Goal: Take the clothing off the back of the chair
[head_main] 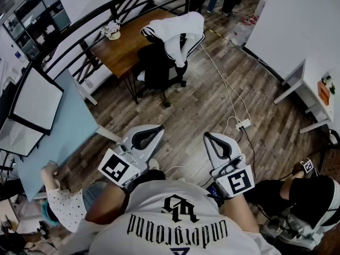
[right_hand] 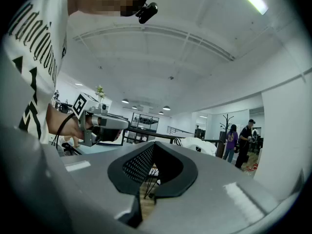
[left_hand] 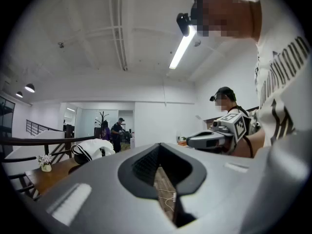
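White clothing (head_main: pixel 178 31) draped over black chair (head_main: pixel 156 68), wooden desk (head_main: pixel 125 47) beside, left gripper (head_main: pixel 159 128), right gripper (head_main: pixel 207 136) closed, empty

Bright, even light falls from the ceiling; the fluorescent tube (left_hand: pixel 184 45) burns out to white glare. The head view is sharp, with faint, soft shadows on the wooden floor (head_main: pixel 202 116). Both gripper views bend strongly toward black corners, and the left claw (left_hand: pixel 160 150) and right claw (right_hand: pixel 153 147) look soft up close.

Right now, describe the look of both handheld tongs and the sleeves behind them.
The left light-grey plastic tongs and the right light-grey plastic tongs are wedge-shaped, each with a black mesh-lined teardrop opening and a cube of black-and-white square markers at the rear. The person wears a white short-sleeved T-shirt with black print.
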{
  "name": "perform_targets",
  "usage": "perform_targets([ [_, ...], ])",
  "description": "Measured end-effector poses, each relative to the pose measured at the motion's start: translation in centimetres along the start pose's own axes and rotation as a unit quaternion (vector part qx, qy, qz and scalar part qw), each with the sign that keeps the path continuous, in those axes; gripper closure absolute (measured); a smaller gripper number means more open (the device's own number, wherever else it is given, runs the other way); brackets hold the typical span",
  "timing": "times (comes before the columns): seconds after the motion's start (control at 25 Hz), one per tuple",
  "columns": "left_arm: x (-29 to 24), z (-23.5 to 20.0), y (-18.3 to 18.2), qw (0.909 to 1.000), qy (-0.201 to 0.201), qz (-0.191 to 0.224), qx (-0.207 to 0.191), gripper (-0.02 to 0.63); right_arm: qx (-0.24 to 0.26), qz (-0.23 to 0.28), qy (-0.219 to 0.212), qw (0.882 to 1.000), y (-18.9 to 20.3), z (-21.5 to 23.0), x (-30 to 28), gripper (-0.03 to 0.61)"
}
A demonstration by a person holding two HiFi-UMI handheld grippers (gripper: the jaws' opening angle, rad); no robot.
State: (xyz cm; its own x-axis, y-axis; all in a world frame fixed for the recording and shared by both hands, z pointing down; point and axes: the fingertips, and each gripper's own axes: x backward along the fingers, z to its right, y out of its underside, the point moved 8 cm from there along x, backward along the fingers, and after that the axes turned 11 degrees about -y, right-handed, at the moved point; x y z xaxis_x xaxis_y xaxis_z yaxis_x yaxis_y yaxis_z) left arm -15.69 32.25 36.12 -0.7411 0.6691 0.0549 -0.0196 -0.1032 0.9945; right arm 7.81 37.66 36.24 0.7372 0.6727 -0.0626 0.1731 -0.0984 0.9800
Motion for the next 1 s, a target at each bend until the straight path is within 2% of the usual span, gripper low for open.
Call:
perform_targets([
  [0.28, -1.4, -2.5, 0.7, 1.0, -0.001, 0.002, -0.001, 0.565, 0.005, -0.002, 0.004, 1.0, 0.0, 1.3, -2.9, 0.575],
  [0.44, -2.2, -5.0, 0.9, 0.9999, -0.006, 0.008, 0.007, 0.565, -0.002, 0.0, 0.022, 1.0, 0.1, 2.4, -5.0, 0.575],
  [1.0, -4.3, -17.9, 1.3, 0.9998, 0.011, 0.016, 0.003, 0.565, 0.0, 0.013, 0.058, 0.998, -1.1, 5.4, -17.5, 0.575],
])
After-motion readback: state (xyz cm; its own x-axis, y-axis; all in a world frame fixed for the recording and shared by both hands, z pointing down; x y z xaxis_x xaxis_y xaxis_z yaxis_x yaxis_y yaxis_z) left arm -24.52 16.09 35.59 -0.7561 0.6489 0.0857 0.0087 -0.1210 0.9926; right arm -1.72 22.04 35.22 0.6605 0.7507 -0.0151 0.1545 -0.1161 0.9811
